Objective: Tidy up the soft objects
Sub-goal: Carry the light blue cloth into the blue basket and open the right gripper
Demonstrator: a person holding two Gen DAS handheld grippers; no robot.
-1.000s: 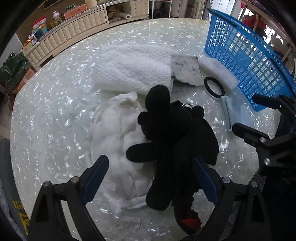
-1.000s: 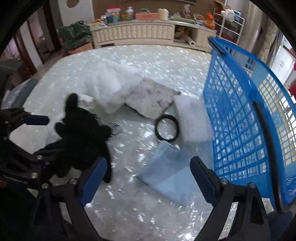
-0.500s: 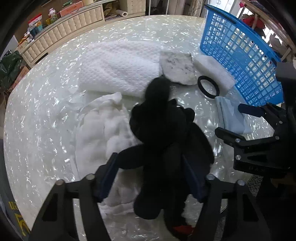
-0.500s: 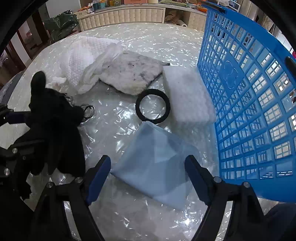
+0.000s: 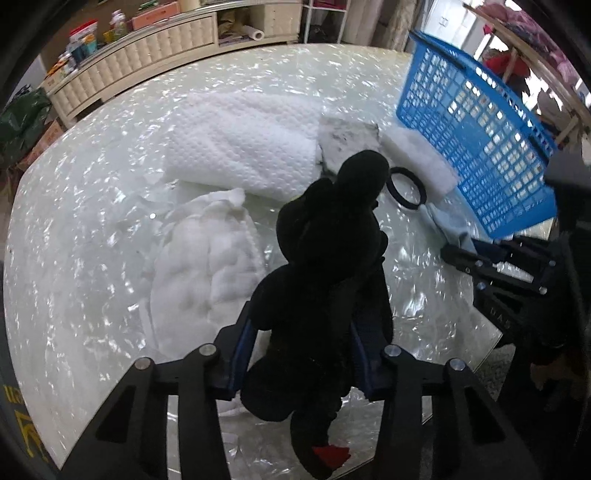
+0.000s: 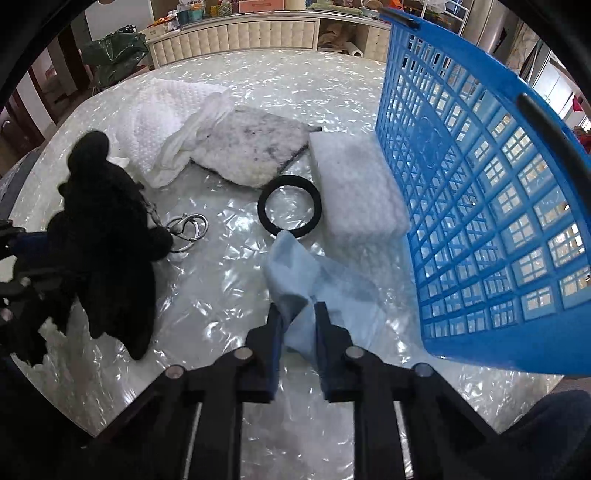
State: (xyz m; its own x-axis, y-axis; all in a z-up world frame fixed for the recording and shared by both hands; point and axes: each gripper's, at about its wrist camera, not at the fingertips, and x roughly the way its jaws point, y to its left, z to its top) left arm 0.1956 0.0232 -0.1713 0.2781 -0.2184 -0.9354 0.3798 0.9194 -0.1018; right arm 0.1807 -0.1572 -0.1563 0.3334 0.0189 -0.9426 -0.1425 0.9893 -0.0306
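Behind the shiny table [image 6: 295, 74], a long cream cabinet [image 6: 236, 33] with boxes and bottles on top. Left of it, a green bag [image 6: 114, 51].

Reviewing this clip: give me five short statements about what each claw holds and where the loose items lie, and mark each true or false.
1. The left claw is shut on the black plush toy. True.
2. The right claw is open above the table. False: it is shut on the light blue cloth.
3. The black ring lies inside the blue basket. False: it lies on the table, beside the white sponge.
4. A metal key ring hangs by a chain from the plush toy. True.
5. The blue basket holds the white knit cloth. False: that cloth lies on the table.
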